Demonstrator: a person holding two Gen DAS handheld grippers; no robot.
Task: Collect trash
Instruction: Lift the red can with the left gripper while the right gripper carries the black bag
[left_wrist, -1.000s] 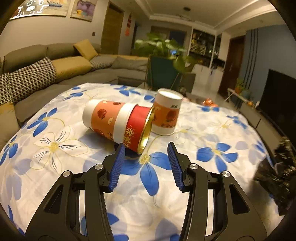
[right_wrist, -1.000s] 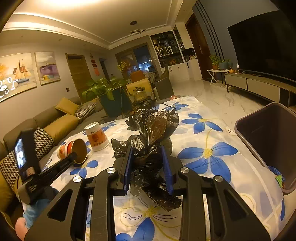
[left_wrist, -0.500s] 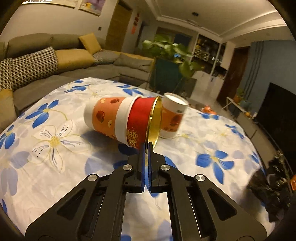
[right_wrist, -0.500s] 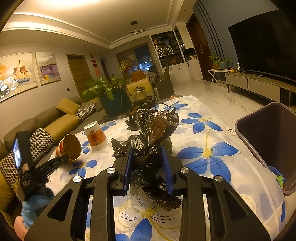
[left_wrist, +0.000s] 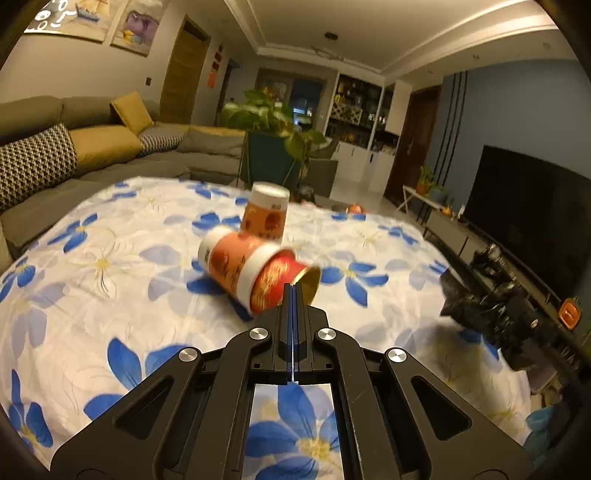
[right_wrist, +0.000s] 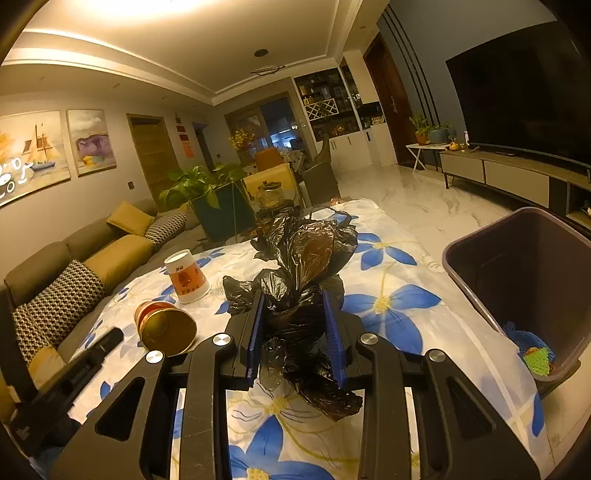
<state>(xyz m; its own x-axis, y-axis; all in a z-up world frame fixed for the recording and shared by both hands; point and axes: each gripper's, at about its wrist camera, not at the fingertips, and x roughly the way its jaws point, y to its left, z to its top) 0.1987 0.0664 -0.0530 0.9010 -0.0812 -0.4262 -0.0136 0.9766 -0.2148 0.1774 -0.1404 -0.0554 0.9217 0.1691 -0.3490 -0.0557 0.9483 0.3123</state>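
Cups first, from the left wrist view: the left gripper (left_wrist: 293, 291) has its fingers pressed together on the gold rim of the tipped cups (left_wrist: 255, 275), a nested pair lying on their side over the flowered tablecloth (left_wrist: 110, 266). Pinching the thin rim is probably the only sure hold, since the body looks too wide for the fingers. Just behind them an upside-down cup (left_wrist: 265, 213) stands on its mouth, touching or nearly touching the pair. At the far right the black bag (left_wrist: 476, 306) shows as a dark crumple.

From the right wrist view, the right gripper (right_wrist: 295, 328) pinches the black bag (right_wrist: 303, 280) at its gathered middle, the loose top rising above the fingers and the rest sagging onto the cloth. Holding it there likely keeps it ready to receive or be carried. The tipped cups (right_wrist: 166, 326) lie to the left, gold mouth facing the camera. A bin (right_wrist: 524, 280) leans at the table's right edge, some scraps already inside.
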